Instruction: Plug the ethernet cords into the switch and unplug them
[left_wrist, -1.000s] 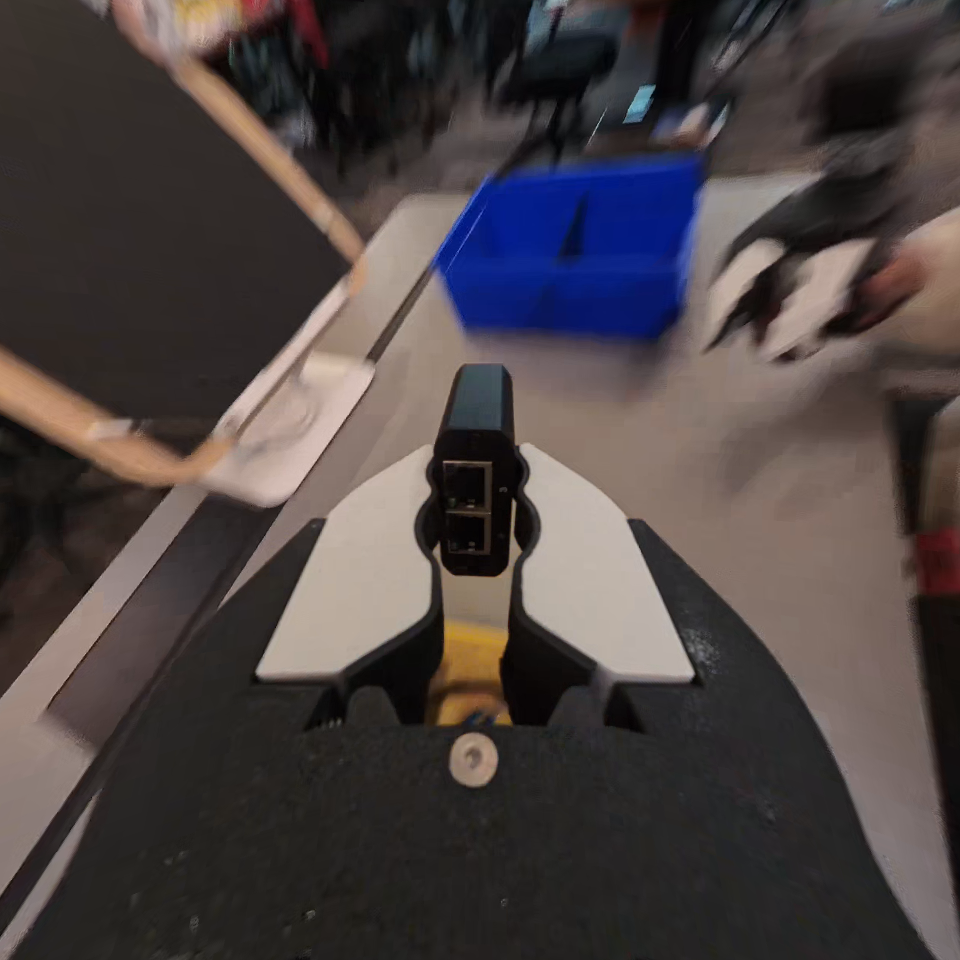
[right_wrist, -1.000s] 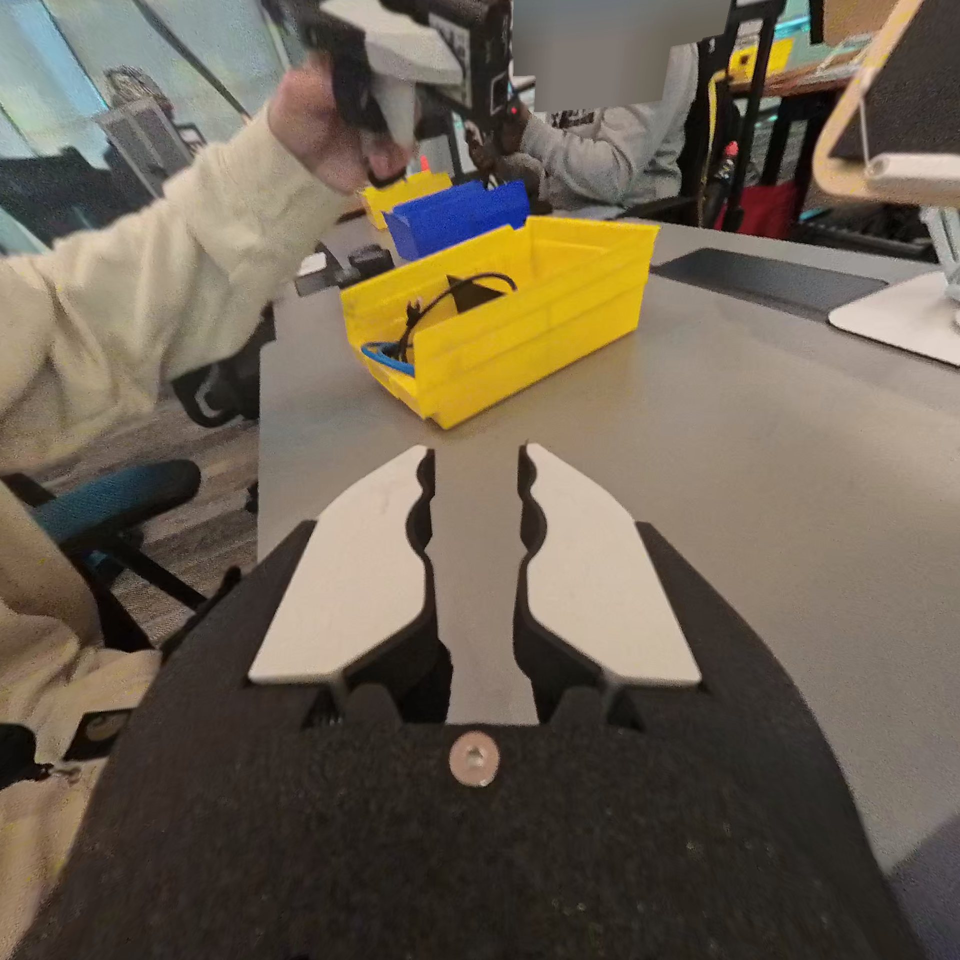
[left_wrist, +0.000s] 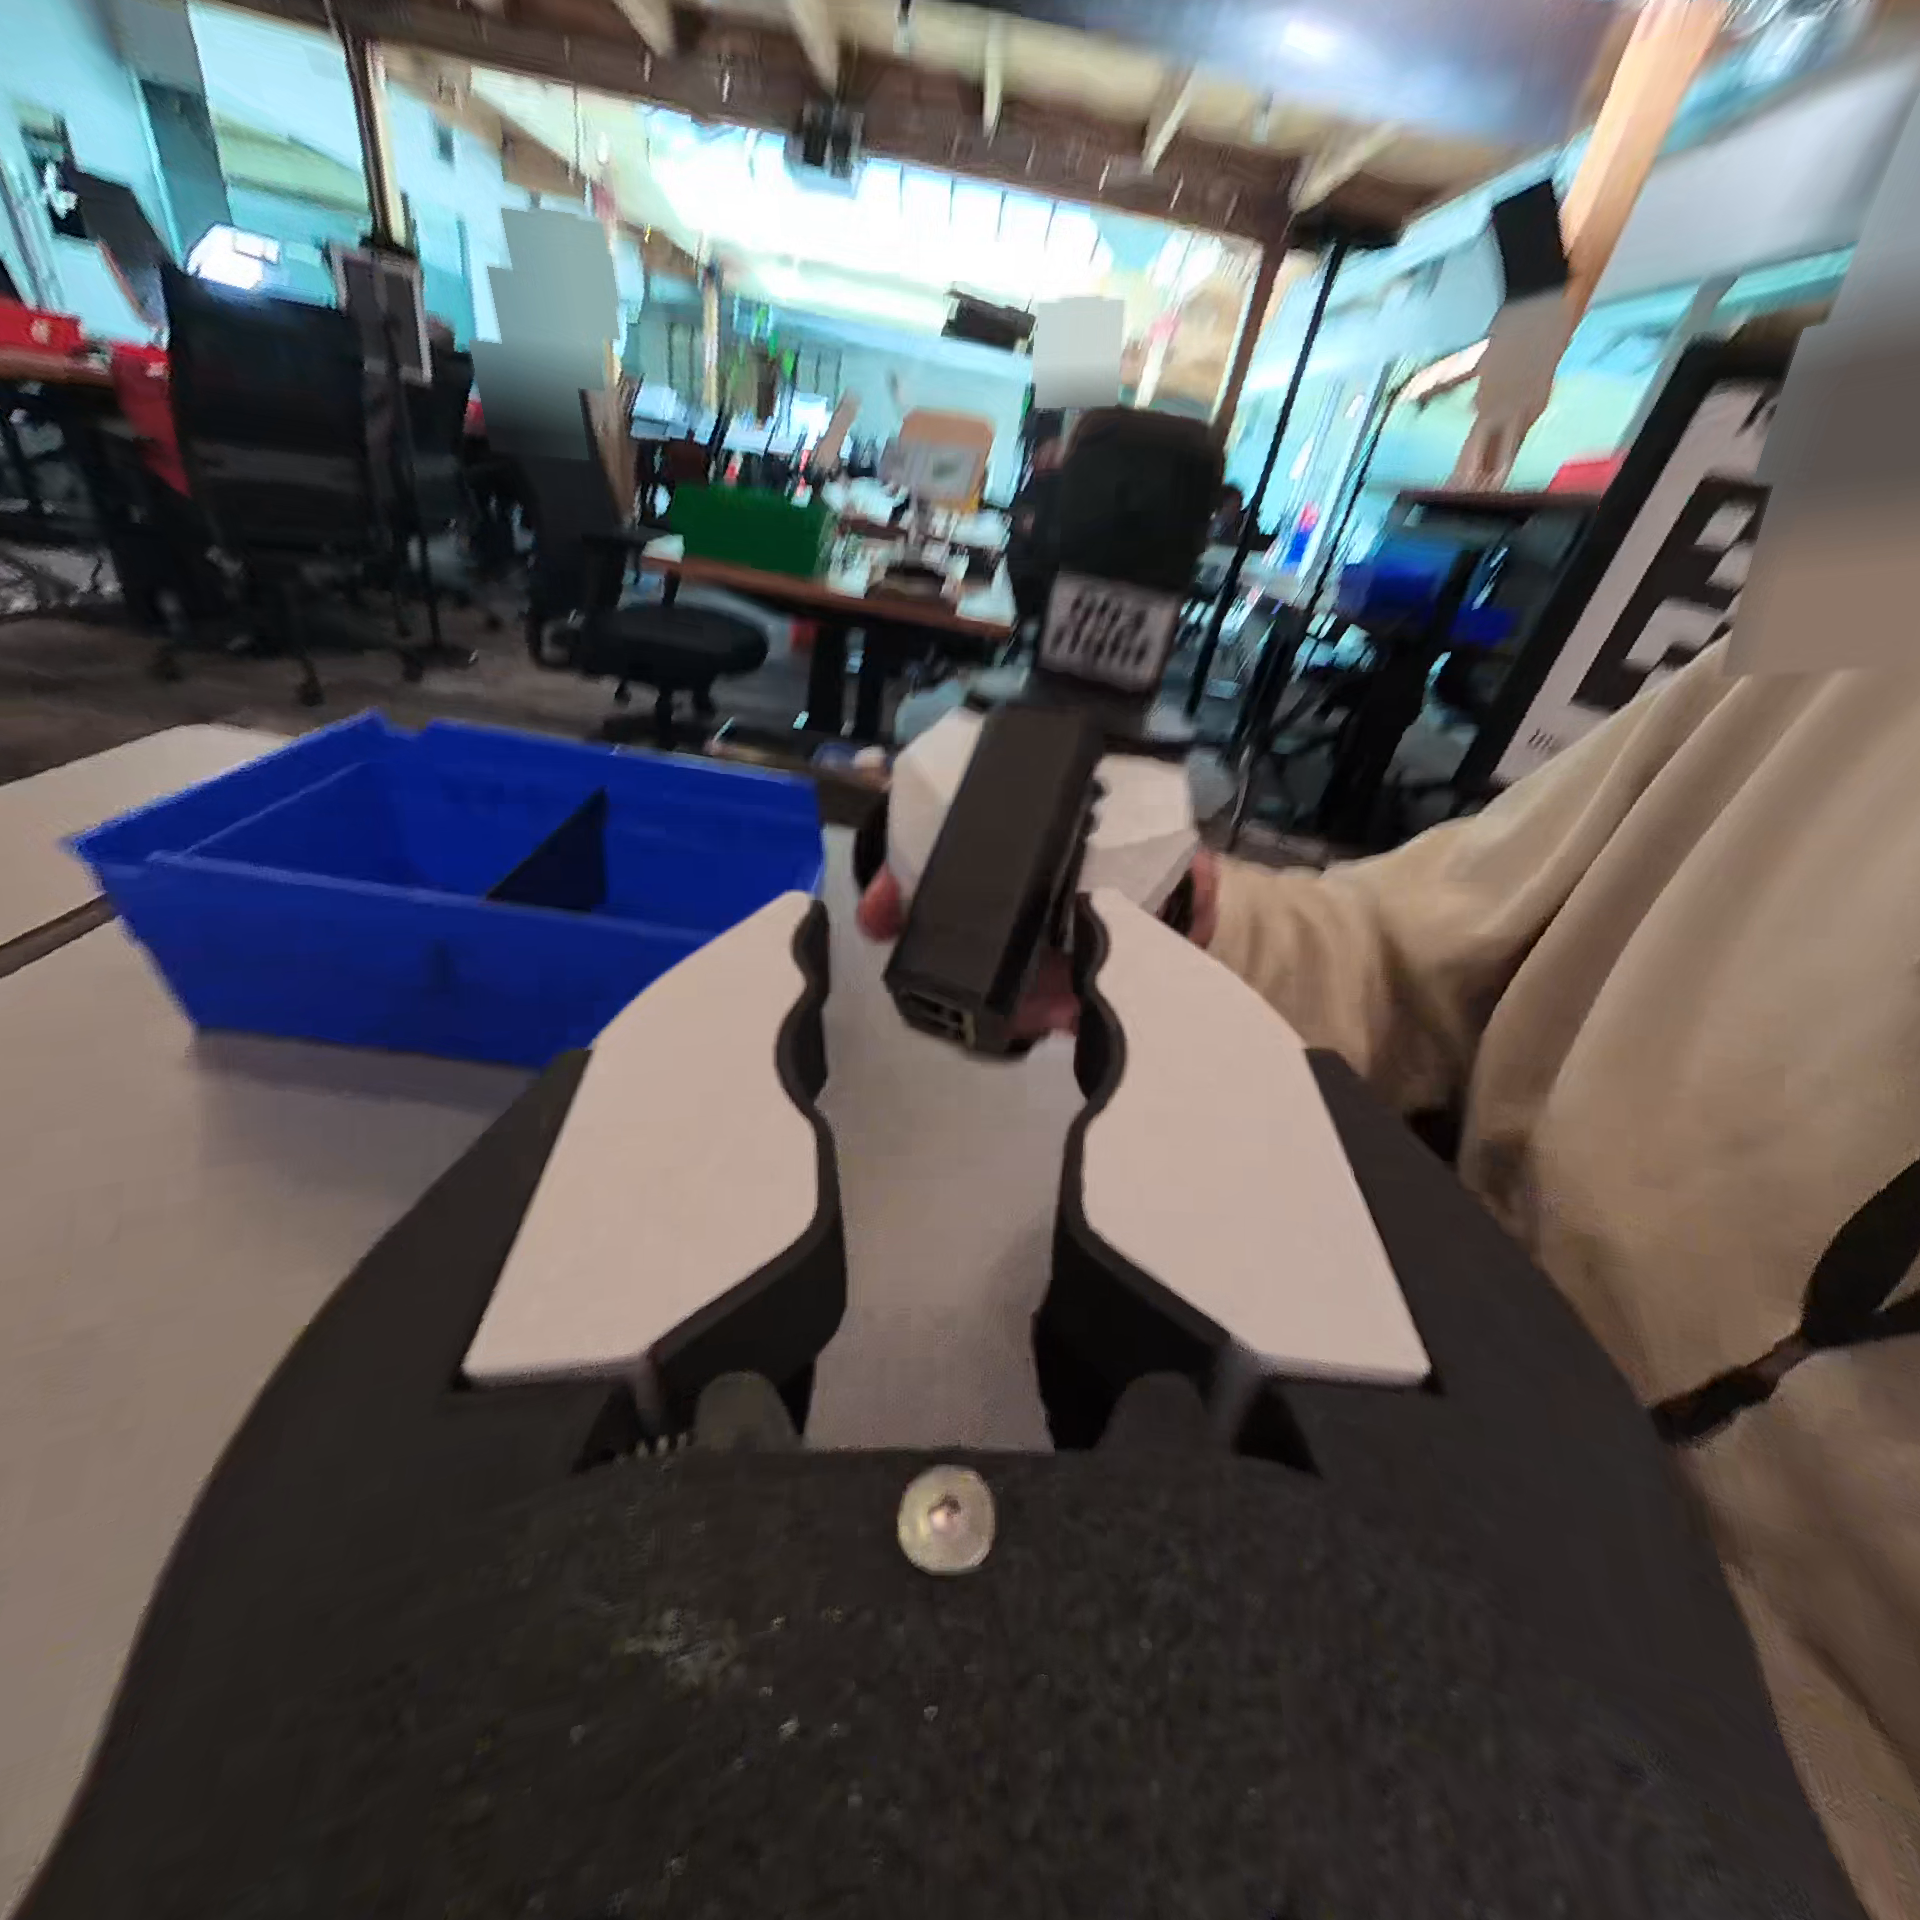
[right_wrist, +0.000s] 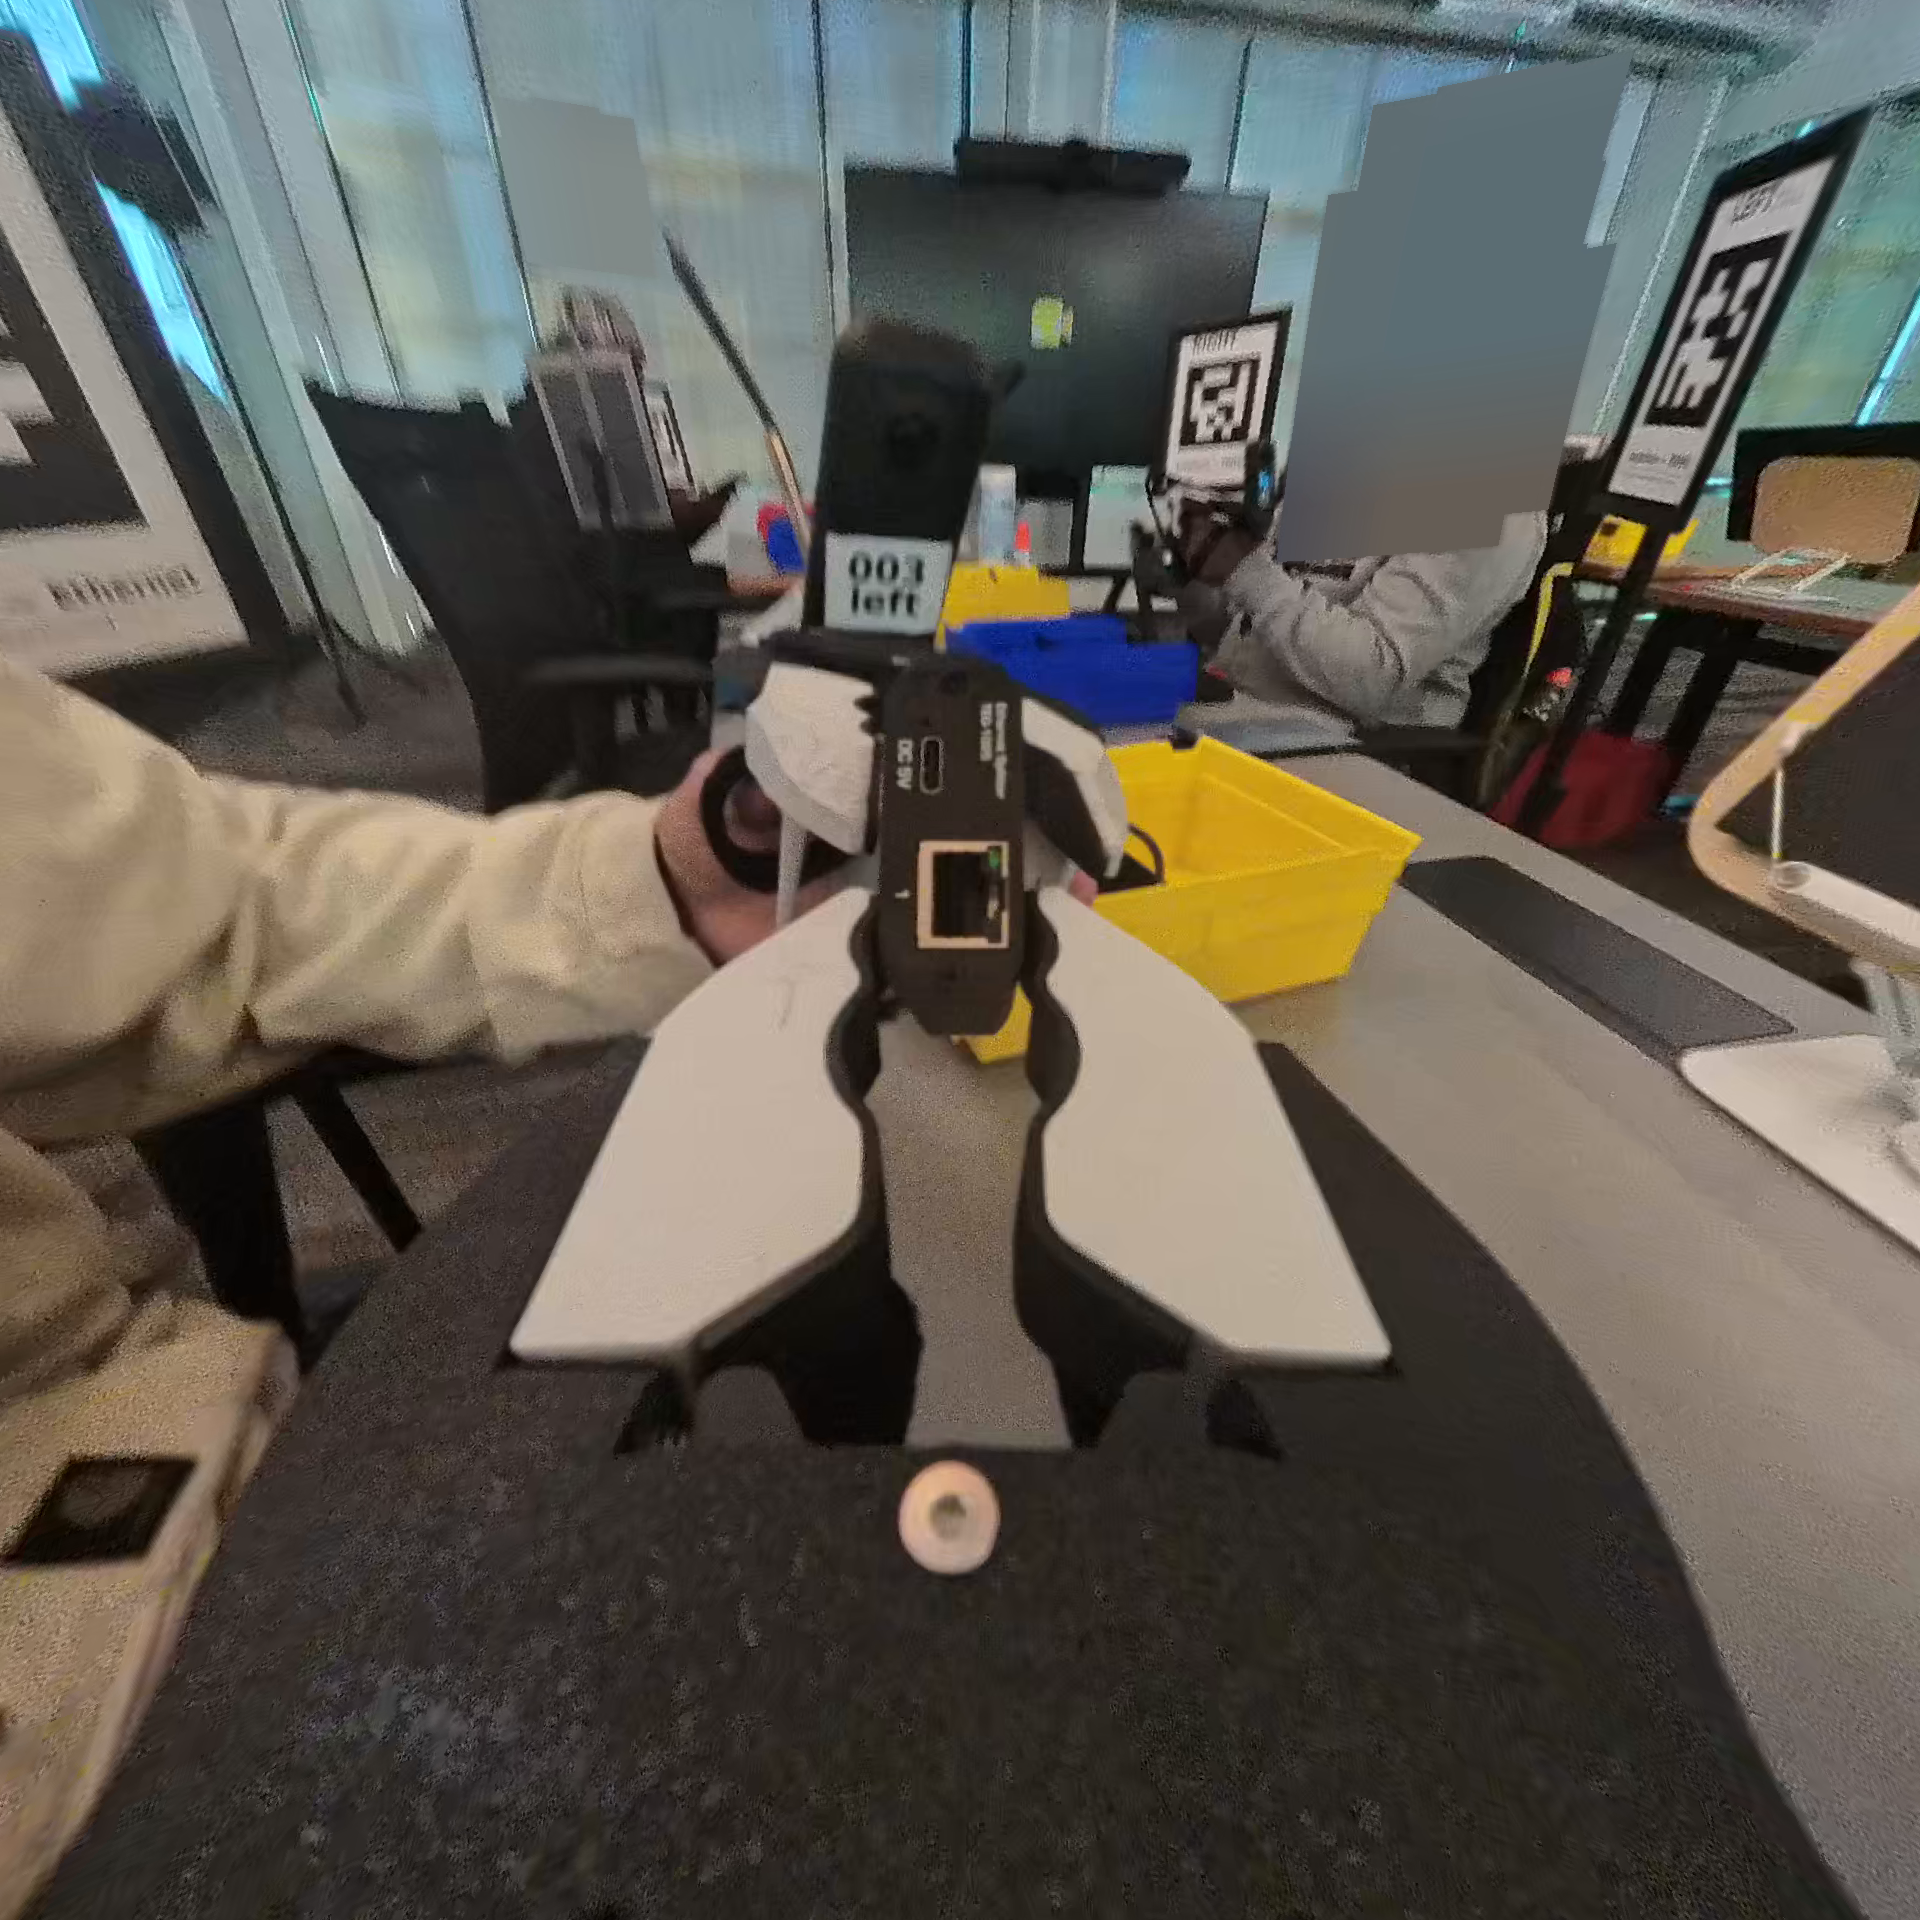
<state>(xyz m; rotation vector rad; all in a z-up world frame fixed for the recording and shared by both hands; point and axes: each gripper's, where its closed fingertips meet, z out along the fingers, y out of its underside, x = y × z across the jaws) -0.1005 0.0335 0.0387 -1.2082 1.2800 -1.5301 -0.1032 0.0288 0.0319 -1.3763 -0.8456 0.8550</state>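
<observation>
Both grippers: black textured body, white curved fingers (left_wrist: 675, 1164), silver centre screw (left_wrist: 944, 1522) at 6 o'clock. Person's sleeve (right_wrist: 312, 894) cream, at 9 o'clock.

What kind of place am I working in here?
Probably a shared office or lab workspace: rolling office chairs, a big dark monitor, printed marker boards on stands, and a yellow parts bin.

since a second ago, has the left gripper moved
Yes. In the right wrist view the left gripper has dropped from above the yellow bin to level with its left end.
</observation>
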